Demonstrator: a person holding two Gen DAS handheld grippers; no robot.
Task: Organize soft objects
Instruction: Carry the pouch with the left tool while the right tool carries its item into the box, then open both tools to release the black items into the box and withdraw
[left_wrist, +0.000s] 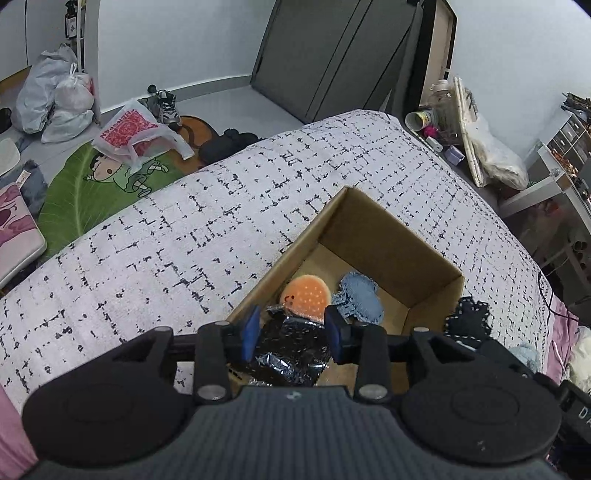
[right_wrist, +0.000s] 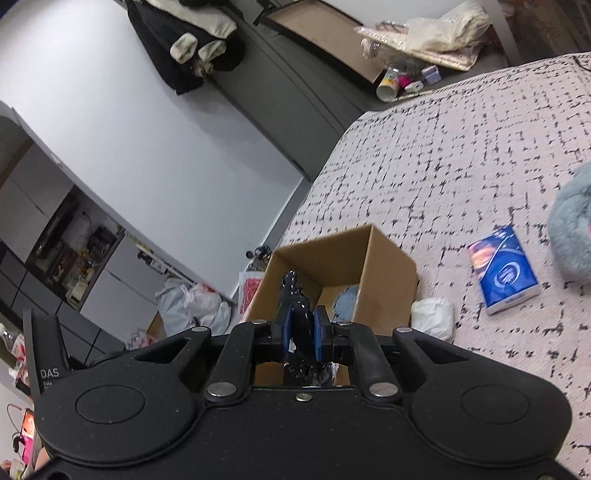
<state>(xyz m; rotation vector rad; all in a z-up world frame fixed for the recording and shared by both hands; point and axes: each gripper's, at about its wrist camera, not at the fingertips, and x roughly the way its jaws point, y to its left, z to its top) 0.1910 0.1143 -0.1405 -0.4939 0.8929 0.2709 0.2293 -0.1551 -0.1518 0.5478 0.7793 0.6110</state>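
Pinching a shiny black plastic-wrapped bundle (right_wrist: 295, 317) edgewise, the right tool (right_wrist: 301, 334) hangs over the cardboard box (right_wrist: 384, 258). The left tool (left_wrist: 291, 332) brackets the same bundle, jaws parted. "DAS" marks a tool body.

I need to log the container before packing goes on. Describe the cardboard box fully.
The cardboard box is plain brown corrugated board, open-topped, no flaps visible, standing upright on the patterned bedspread. Inside lie an orange dotted round plush and a blue fuzzy piece. A black shiny wrapped item sits over its near end between the left gripper fingers. A white wad lies beside its outer wall; whether they touch is unclear.
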